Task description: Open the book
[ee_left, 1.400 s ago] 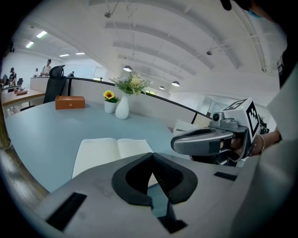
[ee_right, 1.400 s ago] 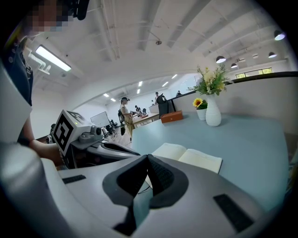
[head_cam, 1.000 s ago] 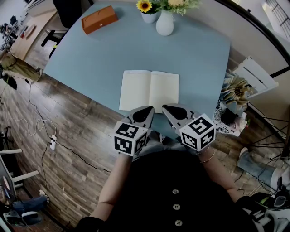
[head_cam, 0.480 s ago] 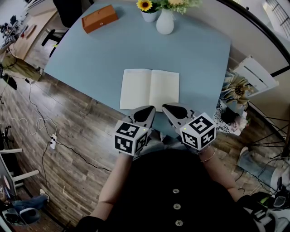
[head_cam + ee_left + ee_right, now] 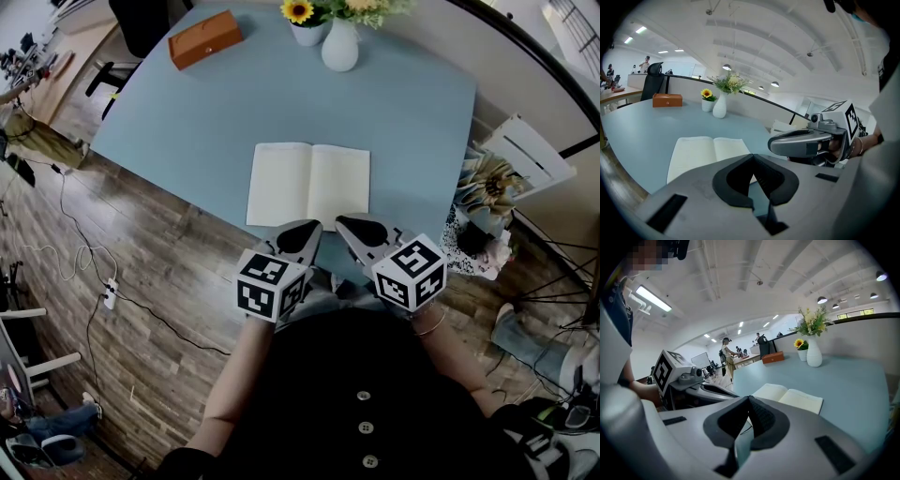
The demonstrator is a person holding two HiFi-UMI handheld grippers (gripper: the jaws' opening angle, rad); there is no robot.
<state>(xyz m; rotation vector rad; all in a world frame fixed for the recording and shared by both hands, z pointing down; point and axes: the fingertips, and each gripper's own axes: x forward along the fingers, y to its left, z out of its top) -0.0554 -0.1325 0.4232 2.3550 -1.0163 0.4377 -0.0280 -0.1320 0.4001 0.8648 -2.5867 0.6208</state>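
I see book (image 5: 309, 186) lying open, flat, centre of frame on worktop (image 5: 225, 103). Left gripper (image 5: 302, 231) and right gripper (image 5: 352, 227) just below its near edge, jaws closed together, holding nothing. I judge book light, pages thin and tearable; best hold is outer page edge.

A blue-grey table (image 5: 412, 122) bears an open book (image 5: 309, 185); at its far edge, an orange box (image 5: 205, 39), white vase (image 5: 340, 49), sunflower pot (image 5: 308, 36).

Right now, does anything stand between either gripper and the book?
Nothing visible does. The book lies open on the table; only bare tabletop separates it from the left gripper and right gripper, both shut and empty at the near edge. The vase and orange box stand beyond it.
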